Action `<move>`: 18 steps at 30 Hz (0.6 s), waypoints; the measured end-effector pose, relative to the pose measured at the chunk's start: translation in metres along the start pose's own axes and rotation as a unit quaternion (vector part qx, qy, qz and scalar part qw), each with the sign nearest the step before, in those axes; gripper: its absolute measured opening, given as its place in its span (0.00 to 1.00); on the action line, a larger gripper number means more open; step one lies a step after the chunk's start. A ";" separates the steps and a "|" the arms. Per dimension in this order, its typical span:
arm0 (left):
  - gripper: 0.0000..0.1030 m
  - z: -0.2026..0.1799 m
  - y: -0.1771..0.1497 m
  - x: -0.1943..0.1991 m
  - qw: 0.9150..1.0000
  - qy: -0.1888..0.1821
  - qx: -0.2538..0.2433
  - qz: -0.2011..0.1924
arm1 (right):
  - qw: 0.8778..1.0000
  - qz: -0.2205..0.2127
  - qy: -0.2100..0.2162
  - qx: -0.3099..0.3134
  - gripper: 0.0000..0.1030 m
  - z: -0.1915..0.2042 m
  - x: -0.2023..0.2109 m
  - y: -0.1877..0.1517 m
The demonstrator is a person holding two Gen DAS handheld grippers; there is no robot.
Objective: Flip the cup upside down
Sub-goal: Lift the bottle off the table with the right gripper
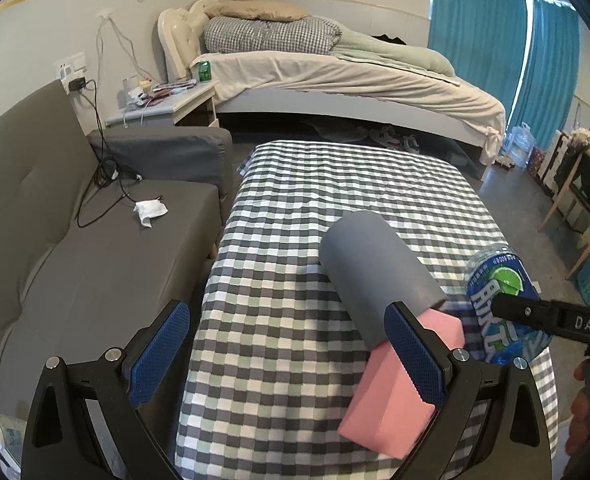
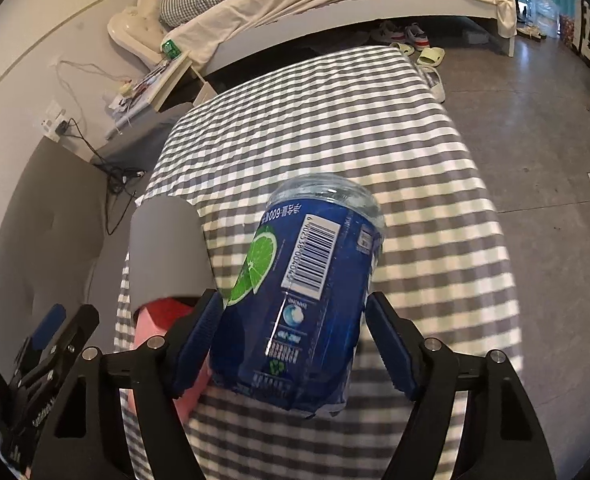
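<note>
The cup point(image 2: 303, 296) is a cut-off clear plastic bottle with a blue lime label. It stands upside down on the checkered tablecloth point(image 2: 375, 128), closed end up. My right gripper point(image 2: 295, 344) has its blue pads on either side of the cup, with a visible gap at the right pad. The cup also shows in the left wrist view point(image 1: 499, 300), at the right, behind the right gripper's black finger. My left gripper point(image 1: 287, 352) is wide open and empty over the table's left edge.
A grey cylinder point(image 1: 375, 276) rests on a pink block point(image 1: 399, 396) just left of the cup, close to the left gripper's right pad. A grey sofa point(image 1: 95, 248) stands left of the table. A bed point(image 1: 335, 76) and nightstand stand behind.
</note>
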State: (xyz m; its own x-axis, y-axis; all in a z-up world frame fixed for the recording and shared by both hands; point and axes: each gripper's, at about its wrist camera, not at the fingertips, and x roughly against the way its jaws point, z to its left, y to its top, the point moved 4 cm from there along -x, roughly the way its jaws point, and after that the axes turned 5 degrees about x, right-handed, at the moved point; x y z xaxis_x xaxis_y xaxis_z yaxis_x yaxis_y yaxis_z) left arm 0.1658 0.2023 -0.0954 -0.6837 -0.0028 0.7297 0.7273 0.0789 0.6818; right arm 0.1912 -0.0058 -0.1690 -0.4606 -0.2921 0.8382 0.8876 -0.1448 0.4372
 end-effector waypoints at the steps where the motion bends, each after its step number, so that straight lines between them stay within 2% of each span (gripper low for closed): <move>1: 0.98 -0.002 0.000 0.002 1.000 0.000 -0.003 -0.001 | 1.000 0.001 -0.003 0.003 0.71 -0.001 0.003 -0.003; 9: 0.98 -0.007 -0.010 0.022 1.000 -0.001 -0.017 0.009 | 0.997 0.047 -0.009 0.061 0.70 0.013 0.014 -0.055; 13: 0.98 -0.012 -0.019 0.033 0.999 0.001 -0.031 0.012 | 0.994 0.069 0.002 0.081 0.70 0.028 0.022 -0.083; 18: 0.98 -0.018 -0.026 0.047 0.999 -0.007 -0.047 0.012 | 0.992 0.074 -0.013 0.102 0.71 0.043 0.026 -0.097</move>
State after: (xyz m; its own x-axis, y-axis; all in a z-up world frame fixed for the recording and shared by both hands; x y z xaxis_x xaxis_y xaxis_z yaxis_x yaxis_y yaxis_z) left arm 0.1157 0.1818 -0.0779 -0.6658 0.0122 0.7461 0.7459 -0.0155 0.6659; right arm 0.0931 0.0412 -0.1761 -0.3273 -0.2715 0.9051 0.9272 0.0923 0.3630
